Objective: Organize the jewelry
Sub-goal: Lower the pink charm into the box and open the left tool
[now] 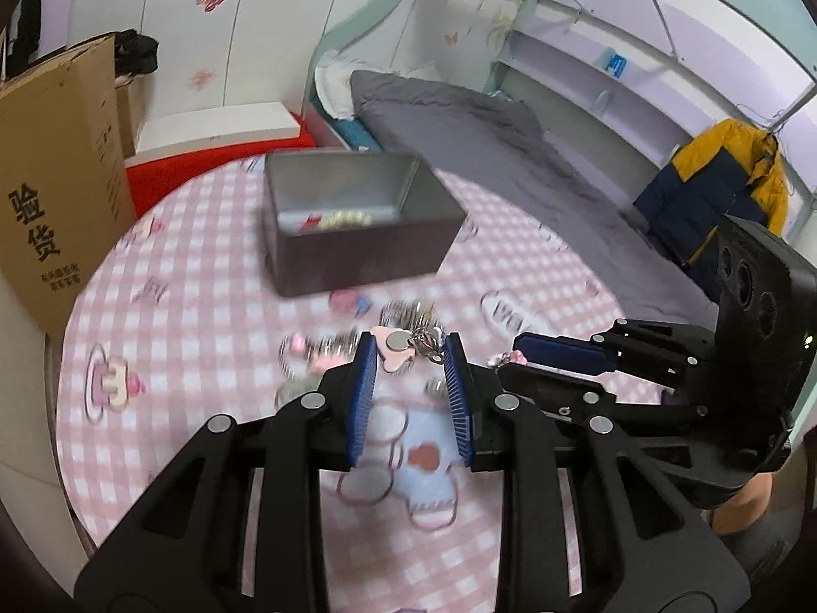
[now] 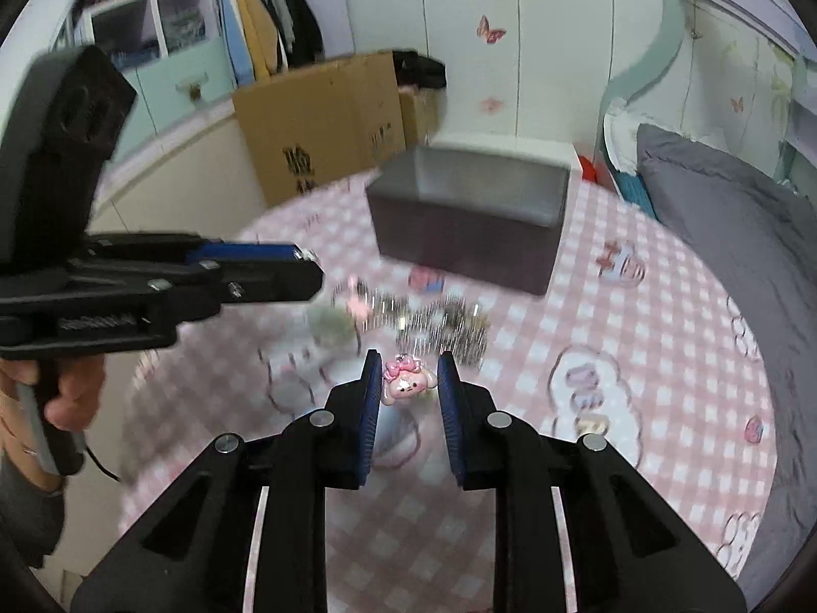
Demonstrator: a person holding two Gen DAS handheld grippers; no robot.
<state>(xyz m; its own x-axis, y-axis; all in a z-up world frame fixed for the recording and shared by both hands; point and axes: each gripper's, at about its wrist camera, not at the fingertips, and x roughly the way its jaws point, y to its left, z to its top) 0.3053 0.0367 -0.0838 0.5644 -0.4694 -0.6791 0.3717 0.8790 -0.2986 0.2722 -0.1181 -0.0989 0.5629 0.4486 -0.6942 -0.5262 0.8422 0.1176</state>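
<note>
Your left gripper (image 1: pixel 408 352) pinches a flat pink charm (image 1: pixel 392 352) above the checked cloth (image 1: pixel 204 265), your right gripper (image 2: pixel 408 378) squeezes a pink bunny charm (image 2: pixel 406 383), and the grey box (image 1: pixel 352 214) waits straight ahead, nearer your left.

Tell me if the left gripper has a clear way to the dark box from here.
Probably yes. The left gripper holds a pink charm above the cloth, and the open-topped dark box lies straight ahead; only loose jewelry lies low between them.
</note>
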